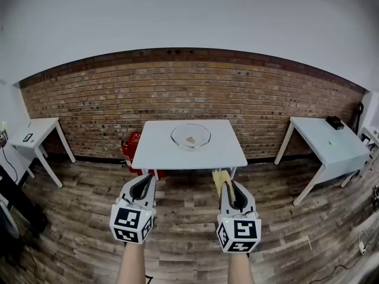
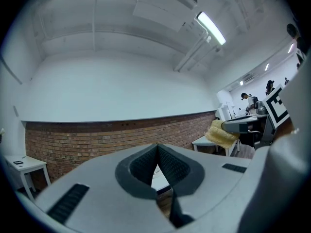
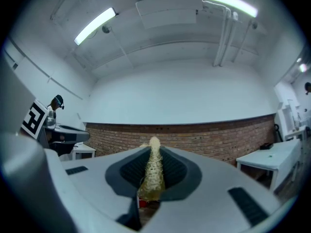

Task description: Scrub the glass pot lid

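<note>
Head view puts the glass pot lid (image 1: 190, 135) well ahead of your fingers. It lies near the middle of the white counter (image 1: 155, 154), with its knob at the centre. Your left gripper (image 1: 146, 181) has its fingers pressed together and empty. Your right gripper (image 1: 227, 186) clamps a yellow sponge (image 1: 220, 178), which pokes out past the fingertips. Open wooden floor (image 1: 183, 218) runs from the fingers to the counter's near edge. A red canister (image 1: 131, 148) stands under that edge, ahead-left of your left fingers.

Pale grey shells on left tool (image 1: 145, 181) and right tool (image 1: 228, 188); dark ribbed pads (image 2: 171, 166) inside, black slots (image 2: 68, 203) on top, white cubes (image 1: 131, 222) with black square markers behind.
</note>
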### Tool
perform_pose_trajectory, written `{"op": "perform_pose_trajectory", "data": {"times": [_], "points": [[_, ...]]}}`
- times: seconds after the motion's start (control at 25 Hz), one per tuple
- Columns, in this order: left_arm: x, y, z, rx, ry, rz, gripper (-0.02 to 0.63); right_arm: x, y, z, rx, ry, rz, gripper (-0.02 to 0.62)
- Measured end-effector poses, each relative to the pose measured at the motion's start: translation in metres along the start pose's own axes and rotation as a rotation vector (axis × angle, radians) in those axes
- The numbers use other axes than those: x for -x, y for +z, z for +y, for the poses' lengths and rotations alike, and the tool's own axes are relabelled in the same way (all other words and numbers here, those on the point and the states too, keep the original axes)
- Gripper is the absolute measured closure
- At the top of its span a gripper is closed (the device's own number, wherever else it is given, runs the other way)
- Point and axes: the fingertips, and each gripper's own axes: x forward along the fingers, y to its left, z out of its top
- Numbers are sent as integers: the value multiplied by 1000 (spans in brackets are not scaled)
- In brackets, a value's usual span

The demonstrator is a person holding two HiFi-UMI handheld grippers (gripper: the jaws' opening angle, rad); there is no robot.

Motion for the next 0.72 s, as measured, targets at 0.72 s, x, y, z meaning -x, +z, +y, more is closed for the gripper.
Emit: {"op": "perform_pose_trajectory", "data": {"times": [0.72], "points": [[-26, -7, -25, -35, 14, 16, 595, -13, -13, -28, 0, 46, -11, 537]]}}
